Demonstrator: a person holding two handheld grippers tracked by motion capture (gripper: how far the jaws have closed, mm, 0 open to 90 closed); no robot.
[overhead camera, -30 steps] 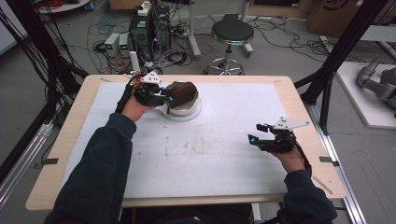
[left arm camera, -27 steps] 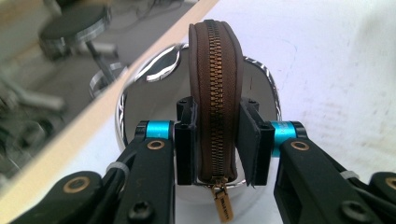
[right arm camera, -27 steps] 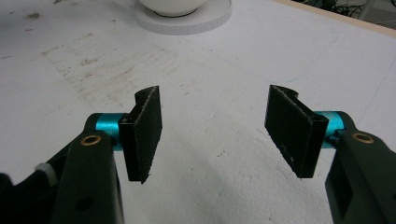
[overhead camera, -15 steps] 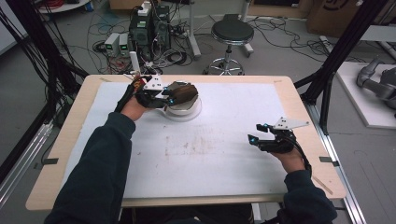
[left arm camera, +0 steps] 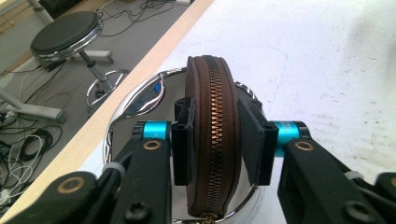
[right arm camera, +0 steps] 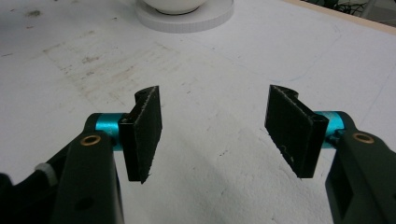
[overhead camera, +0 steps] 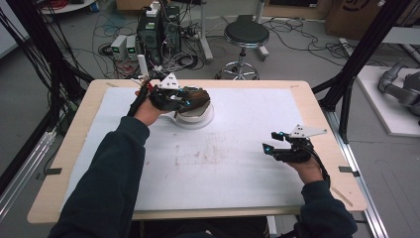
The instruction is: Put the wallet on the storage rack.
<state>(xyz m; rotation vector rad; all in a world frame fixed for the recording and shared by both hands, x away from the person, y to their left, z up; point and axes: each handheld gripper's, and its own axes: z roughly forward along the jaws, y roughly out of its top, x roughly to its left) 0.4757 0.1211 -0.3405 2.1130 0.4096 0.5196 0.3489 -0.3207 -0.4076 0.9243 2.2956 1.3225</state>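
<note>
Pictured: left gripper [left arm camera: 215, 140] clamped on a brown zippered pouch [left arm camera: 212, 135], pads pressed to both flat sides, zipper edge up, directly over a shiny metal bowl [left arm camera: 116, 123] seated on a white round base [overhead camera: 204, 120] at roughly 11 o'clock on the bench [overhead camera: 317, 106]. Jaws just seen easing apart, then closing again on the pouch — grip apparently being settled.

Best handled slowly from here: pouch kept centred over the bowl's mouth, lowered until its bottom edge meets the bowl, released only then. Off-centre, a tilt against the rim and a tumble onto the sheet look likely.

Right gripper [right arm camera: 215, 135] idle at about 4 o'clock, jaws apart and holding nothing, hovering low over the white sheet [overhead camera: 237, 178] — well clear of the bowl.

Surface: pale wooden bench under a white cover, smudged brownish near the middle. Beyond the far edge at 12 o'clock — a black round stool [overhead camera: 246, 35] on a chrome foot, computer boxes [overhead camera: 158, 29] and tangled cables on grey floor; black frame posts at both sides.
</note>
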